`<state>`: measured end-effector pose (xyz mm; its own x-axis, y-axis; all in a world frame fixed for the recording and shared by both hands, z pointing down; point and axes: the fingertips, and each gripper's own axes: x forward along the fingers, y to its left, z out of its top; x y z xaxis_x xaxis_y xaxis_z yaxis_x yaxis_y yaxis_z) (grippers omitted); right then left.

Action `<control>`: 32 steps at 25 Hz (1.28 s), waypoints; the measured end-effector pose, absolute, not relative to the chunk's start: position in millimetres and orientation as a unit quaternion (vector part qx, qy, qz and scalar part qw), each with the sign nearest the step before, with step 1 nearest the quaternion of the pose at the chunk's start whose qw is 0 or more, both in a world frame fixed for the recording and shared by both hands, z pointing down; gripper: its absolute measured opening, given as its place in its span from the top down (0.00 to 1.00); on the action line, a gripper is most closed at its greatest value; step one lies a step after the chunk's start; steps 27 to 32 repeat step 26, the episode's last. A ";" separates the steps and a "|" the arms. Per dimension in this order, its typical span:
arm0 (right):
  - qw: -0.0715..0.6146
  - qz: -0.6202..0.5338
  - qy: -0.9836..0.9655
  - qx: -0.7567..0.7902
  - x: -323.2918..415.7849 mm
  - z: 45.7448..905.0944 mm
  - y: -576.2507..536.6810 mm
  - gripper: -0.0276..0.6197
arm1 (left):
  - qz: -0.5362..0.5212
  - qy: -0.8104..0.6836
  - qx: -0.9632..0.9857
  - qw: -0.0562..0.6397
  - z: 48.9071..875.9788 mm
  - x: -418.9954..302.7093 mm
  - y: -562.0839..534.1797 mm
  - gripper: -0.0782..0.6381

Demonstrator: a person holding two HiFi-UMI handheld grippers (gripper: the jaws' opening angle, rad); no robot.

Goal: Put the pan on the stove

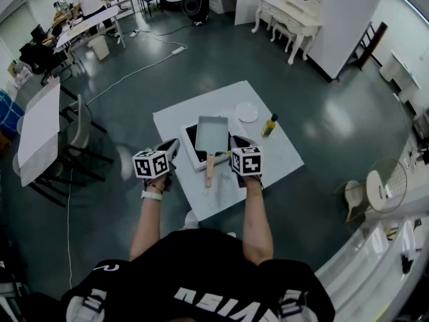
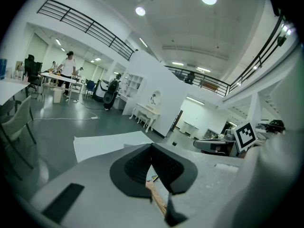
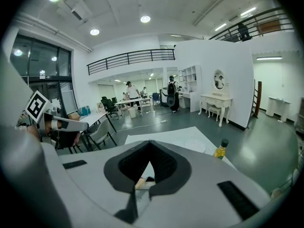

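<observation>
In the head view, a white table (image 1: 281,154) stands on a dark floor. On it lies a flat stove (image 1: 192,139) with a black top in a white frame. The pan (image 1: 212,133) sits on that stove. It is grey, rectangular and shallow, and its pale wooden handle (image 1: 209,170) reaches past the stove's near edge toward the person. A white plate (image 1: 247,112) and a yellow bottle (image 1: 269,125) with a dark cap stand beyond the stove, to its right. The left gripper (image 1: 172,143) is held just left of the handle and the right gripper (image 1: 236,140) just right of it. The handle lies between them and neither has hold of it.

In the left gripper view, the left gripper (image 2: 151,150) has its jaws pressed together at the tips with nothing caught between them. Through the narrow gap lower down, a strip of the wooden handle (image 2: 157,197) shows on the table (image 2: 107,144) beyond. The right gripper's marker cube (image 2: 245,135) shows off to the right.

In the right gripper view, the right gripper (image 3: 150,148) is closed too — tips meeting, empty. A bit of the handle (image 3: 139,183) shows through the gap under the tips. Past the jaws are the table (image 3: 164,136), the plate (image 3: 195,146) and the bottle (image 3: 220,149) — with the left gripper's marker cube (image 3: 36,106) at far left.
</observation>
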<state>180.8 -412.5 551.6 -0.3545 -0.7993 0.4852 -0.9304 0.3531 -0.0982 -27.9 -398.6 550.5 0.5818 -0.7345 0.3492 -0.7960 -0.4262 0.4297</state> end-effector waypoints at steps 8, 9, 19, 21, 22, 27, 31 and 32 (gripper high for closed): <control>0.185 0.184 -0.802 0.538 180.0 558.2 -412.2 0.96 | 0.056 -0.455 0.842 0.286 557.8 -29.2 -398.2 0.89; 0.185 0.184 -0.802 0.537 179.0 557.8 -412.3 0.96 | 0.056 -0.454 0.842 0.286 557.5 -29.7 -398.2 0.89; 0.185 0.186 -0.801 0.538 179.5 558.6 -412.2 0.96 | 0.056 -0.451 0.843 0.287 556.2 -27.6 -398.2 0.89; 0.186 0.188 -0.800 0.538 180.5 559.0 -411.0 0.96 | 0.056 -0.450 0.844 0.288 556.3 -26.3 -397.3 0.89; 0.187 0.188 -0.800 0.538 180.9 559.6 -410.5 0.96 | 0.057 -0.450 0.844 0.288 557.0 -26.1 -397.0 0.89; 0.188 0.187 -0.800 0.538 182.4 563.2 -410.1 0.96 | 0.061 -0.453 0.842 0.286 562.1 -27.4 -396.3 0.89; 0.188 0.187 -0.800 0.538 182.4 563.2 -410.1 0.96 | 0.061 -0.453 0.842 0.286 562.1 -27.4 -396.3 0.89; 0.188 0.187 -0.800 0.538 182.4 563.2 -410.1 0.96 | 0.061 -0.453 0.842 0.286 562.1 -27.4 -396.3 0.89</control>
